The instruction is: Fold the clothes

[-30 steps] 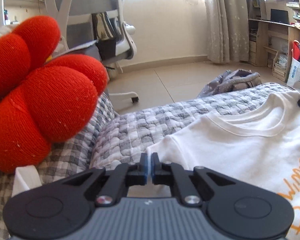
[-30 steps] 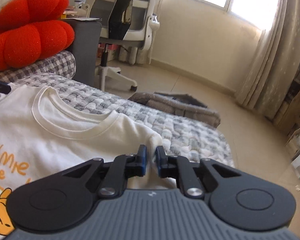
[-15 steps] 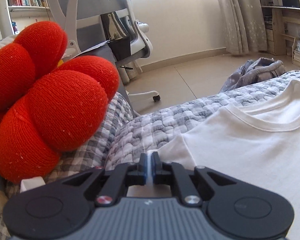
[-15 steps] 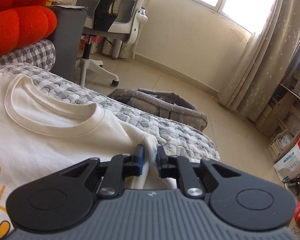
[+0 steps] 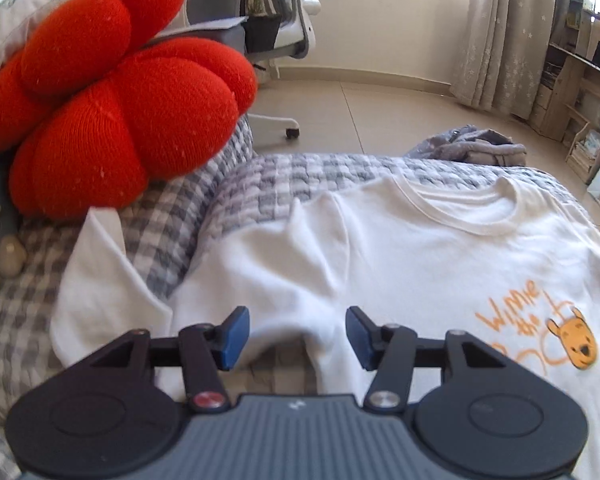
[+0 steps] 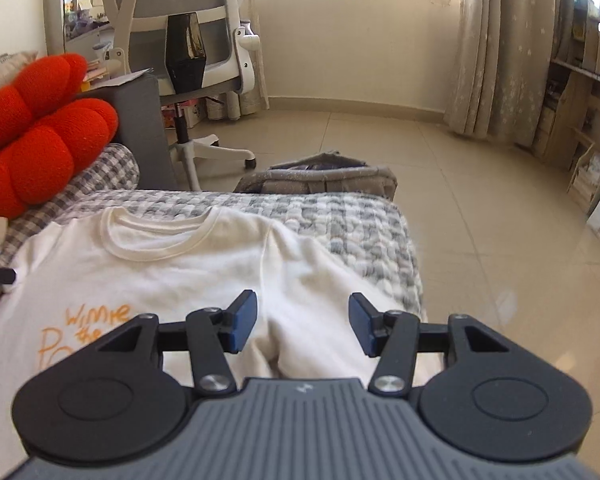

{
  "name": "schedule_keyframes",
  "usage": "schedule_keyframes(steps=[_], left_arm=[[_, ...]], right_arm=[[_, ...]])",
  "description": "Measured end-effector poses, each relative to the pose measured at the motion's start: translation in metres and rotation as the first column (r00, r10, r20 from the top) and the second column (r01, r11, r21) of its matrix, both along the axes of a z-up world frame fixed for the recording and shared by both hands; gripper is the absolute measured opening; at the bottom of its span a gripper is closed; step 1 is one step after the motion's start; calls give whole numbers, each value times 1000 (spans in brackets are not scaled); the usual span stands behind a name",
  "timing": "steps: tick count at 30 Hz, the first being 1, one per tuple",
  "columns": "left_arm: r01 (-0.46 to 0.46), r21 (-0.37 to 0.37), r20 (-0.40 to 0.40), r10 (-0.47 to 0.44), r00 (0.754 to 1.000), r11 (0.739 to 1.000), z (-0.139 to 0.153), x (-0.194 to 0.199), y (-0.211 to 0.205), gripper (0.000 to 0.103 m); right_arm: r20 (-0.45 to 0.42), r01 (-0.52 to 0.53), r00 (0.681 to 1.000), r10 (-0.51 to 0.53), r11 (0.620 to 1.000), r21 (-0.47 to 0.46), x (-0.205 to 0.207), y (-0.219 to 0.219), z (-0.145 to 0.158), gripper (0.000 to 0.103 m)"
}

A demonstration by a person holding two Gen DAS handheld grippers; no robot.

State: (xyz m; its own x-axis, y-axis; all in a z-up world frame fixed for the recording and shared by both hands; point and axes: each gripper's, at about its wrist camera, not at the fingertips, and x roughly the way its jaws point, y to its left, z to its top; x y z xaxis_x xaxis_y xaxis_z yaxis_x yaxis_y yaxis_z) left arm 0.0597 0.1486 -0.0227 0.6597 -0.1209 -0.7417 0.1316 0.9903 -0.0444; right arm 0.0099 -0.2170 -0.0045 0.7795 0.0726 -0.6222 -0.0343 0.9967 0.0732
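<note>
The white T-shirt [image 5: 440, 264] is lying spread on the bed [image 5: 284, 176]; left gripper [image 5: 296, 336] and right gripper [image 6: 302, 322] fingers are gaping wide, empty, over its sleeves.

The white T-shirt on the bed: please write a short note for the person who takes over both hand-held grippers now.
Left hand-held gripper: open, holds nothing, over the shirt's left sleeve area.
Right hand-held gripper: open, holds nothing, over the right sleeve area.
White T-shirt: lies print side up on the grey checked quilt, collar away from you, cloth bunched at both shoulders.
Red cushion sits left of the shirt.
Done: shirt laid out, both grips released.
Left: no fold is visible yet; fold sleeves, then body.
</note>
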Motion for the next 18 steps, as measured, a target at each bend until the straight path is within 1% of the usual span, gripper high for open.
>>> schedule_keyframes(steps=[3, 6, 9, 10, 14, 18], left_arm=[[14, -90, -68, -20, 997, 996, -6, -29, 12, 54], [33, -132, -107, -48, 993, 991, -14, -58, 19, 54], [70, -127, -88, -82, 993, 989, -14, -87, 23, 54], [77, -138, -91, -90, 992, 987, -15, -95, 27, 54], [99, -204, -90, -119, 989, 974, -14, -126, 44, 53], [122, -285, -94, -154, 984, 951, -16, -158, 60, 51]], right_arm=[[-31, -10, 999, 14, 995, 101, -31, -10, -3, 54], [-56, -7, 998, 17, 986, 169, -58, -17, -8, 54], [-77, -8, 997, 25, 976, 215, -83, -23, -13, 54], [-83, -12, 996, 32, 974, 227, -90, -24, -16, 54], [-120, -32, 990, 67, 963, 269, -119, -25, -25, 54], [-158, -38, 983, 91, 949, 312, -151, -31, -35, 49]])
